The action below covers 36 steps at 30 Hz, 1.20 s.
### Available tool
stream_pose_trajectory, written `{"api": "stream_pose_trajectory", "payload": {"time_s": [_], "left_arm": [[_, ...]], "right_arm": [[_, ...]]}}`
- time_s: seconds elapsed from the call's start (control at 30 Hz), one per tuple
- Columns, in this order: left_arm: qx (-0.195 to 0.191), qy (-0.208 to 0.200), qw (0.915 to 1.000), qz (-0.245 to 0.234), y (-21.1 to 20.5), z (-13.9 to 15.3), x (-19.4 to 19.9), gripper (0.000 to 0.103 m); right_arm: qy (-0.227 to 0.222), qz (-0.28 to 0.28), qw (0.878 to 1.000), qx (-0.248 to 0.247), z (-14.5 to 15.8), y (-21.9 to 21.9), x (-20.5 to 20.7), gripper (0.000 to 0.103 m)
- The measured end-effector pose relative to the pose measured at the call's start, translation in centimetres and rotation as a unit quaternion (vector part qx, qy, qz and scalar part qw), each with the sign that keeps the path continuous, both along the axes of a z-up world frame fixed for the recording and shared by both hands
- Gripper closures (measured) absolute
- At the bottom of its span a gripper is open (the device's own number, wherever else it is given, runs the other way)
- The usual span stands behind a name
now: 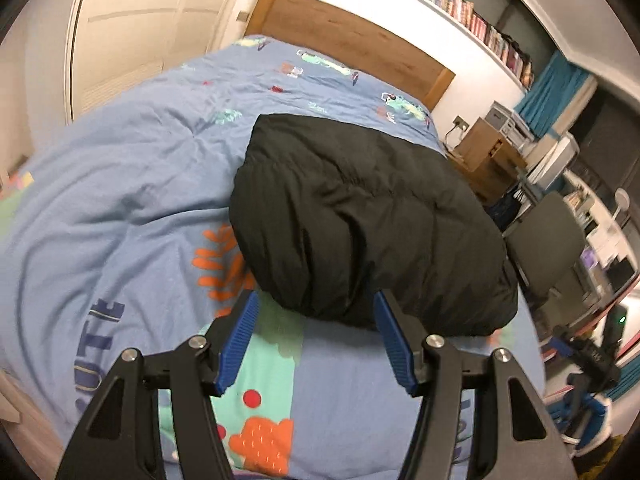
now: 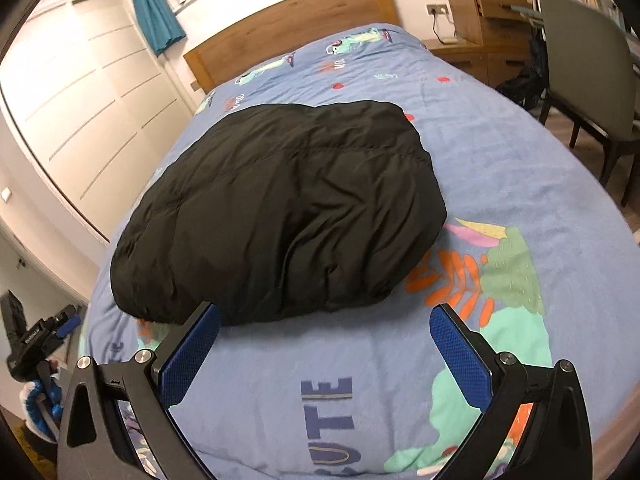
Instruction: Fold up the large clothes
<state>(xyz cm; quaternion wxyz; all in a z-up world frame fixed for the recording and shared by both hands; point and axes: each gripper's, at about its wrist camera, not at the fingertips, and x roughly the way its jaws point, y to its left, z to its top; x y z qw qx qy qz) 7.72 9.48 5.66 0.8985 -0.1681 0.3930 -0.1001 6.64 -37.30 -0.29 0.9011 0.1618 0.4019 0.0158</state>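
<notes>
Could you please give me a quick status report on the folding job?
Left gripper and right gripper: jaws open, empty. Black jacket lies folded, bundled on the blue duvet. Nothing in the way.

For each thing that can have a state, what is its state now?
black jacket: folded into a bundle, lying on the bed, not held.
left tongs: open, empty.
right tongs: open, empty.
duvet: spread over the bed, slightly creased.

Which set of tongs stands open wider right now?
The right tongs: their blue pads stand clearly farther apart than the left tongs'. Both are empty, short of the black jacket.
</notes>
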Motion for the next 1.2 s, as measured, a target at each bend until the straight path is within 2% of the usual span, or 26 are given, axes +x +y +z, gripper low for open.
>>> {"api": "stream_pose_trajectory", "payload": {"time_s": [0.13, 0.27, 0.4, 0.6, 0.97, 1.2], "left_arm": [[0.048, -0.02, 0.9986, 0.002, -2.5, 1.3, -2.3, 0.045], [0.075, -0.037, 0.9965, -0.002, -4.6, 2.4, -4.2, 0.044], [0.113, -0.062, 0.9915, -0.015, -7.0, 3.4, -6.0, 0.037], [0.161, -0.084, 0.983, -0.024, -10.0, 4.6, -7.9, 0.036], [0.184, -0.086, 0.9788, -0.024, -11.8, 3.9, -8.0, 0.036], [0.213, -0.086, 0.9731, -0.016, -12.8, 3.2, -7.3, 0.036]], "right_arm": [[-0.011, 0.006, 1.0, -0.018, 0.6, 1.9, -1.9, 0.0], [-0.021, 0.014, 0.999, -0.032, 1.2, 3.7, -3.6, 0.0], [-0.027, 0.03, 0.998, -0.044, 1.4, 5.6, -4.8, 0.0], [-0.036, 0.037, 0.998, -0.044, 1.6, 7.1, -5.8, 0.0], [-0.046, 0.036, 0.996, -0.062, 1.6, 8.0, -6.4, 0.0], [-0.042, 0.035, 0.997, -0.058, 0.5, 7.8, -5.6, 0.0]]}}
